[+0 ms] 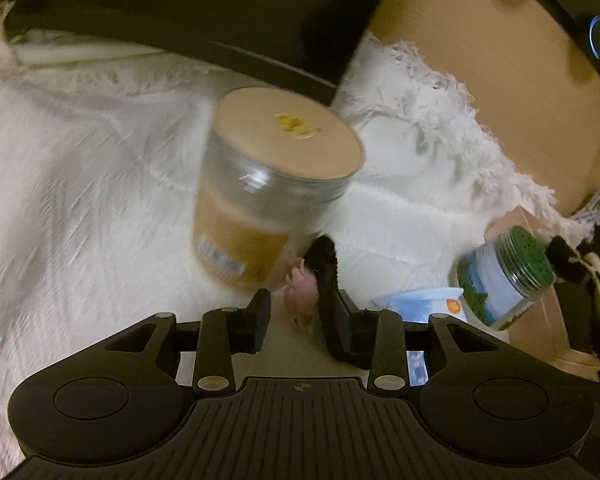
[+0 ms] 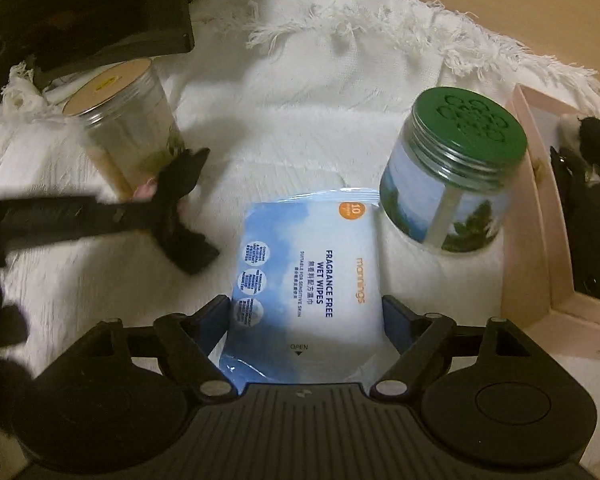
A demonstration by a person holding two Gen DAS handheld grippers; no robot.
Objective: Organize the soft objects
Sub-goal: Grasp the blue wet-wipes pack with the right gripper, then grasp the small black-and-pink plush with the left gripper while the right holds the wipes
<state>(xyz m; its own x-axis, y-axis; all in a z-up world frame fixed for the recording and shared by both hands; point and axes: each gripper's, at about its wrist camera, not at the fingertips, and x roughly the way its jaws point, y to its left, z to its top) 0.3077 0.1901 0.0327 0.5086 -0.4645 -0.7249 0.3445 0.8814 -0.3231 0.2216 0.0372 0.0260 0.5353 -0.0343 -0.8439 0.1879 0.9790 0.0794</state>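
Right gripper: jaws spread to either side of a wet wipes pack, blue and white, lying flat on the white fringed cloth; whether the pads press it cannot be told.

Left gripper: jaws parted, a small pink soft toy and a black fabric piece between them; contact unclear.

Tan-lidded clear jar: just beyond the left gripper, tilted, contents blurred.

Green-lidded jar: tilted, beside the pack, scenic label.

Pink box: far right, holding a black-and-white plush.
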